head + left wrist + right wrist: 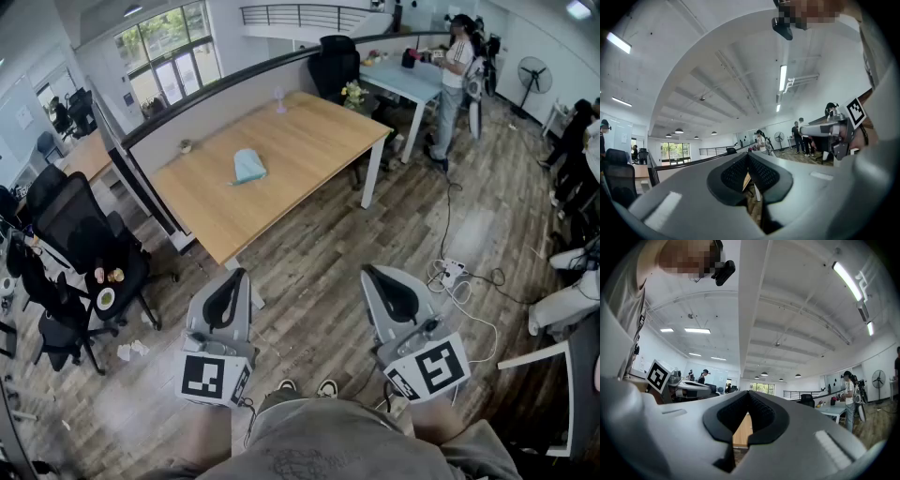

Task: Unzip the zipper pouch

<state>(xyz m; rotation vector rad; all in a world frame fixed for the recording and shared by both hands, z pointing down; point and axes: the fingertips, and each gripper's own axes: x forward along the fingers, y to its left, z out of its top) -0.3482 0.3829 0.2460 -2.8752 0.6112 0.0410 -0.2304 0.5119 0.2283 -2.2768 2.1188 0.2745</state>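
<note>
A light blue zipper pouch point(248, 166) lies near the middle of a long wooden table point(281, 178), well ahead of me. Both grippers hang low over the plank floor, far short of the table and apart from the pouch. My left gripper point(228, 279) is shut with nothing in it, and its black pads point(740, 171) meet at the tips. My right gripper point(373, 275) is also shut and empty, its pads point(761, 414) closed together. Both gripper views tilt up at the ceiling, and neither shows the pouch.
Black office chairs point(80, 239) stand left of the table. A power strip with white cables point(455, 274) lies on the floor at right. A person point(457, 66) stands by a pale table point(408, 80) at the back. A low partition point(216, 103) runs behind the wooden table.
</note>
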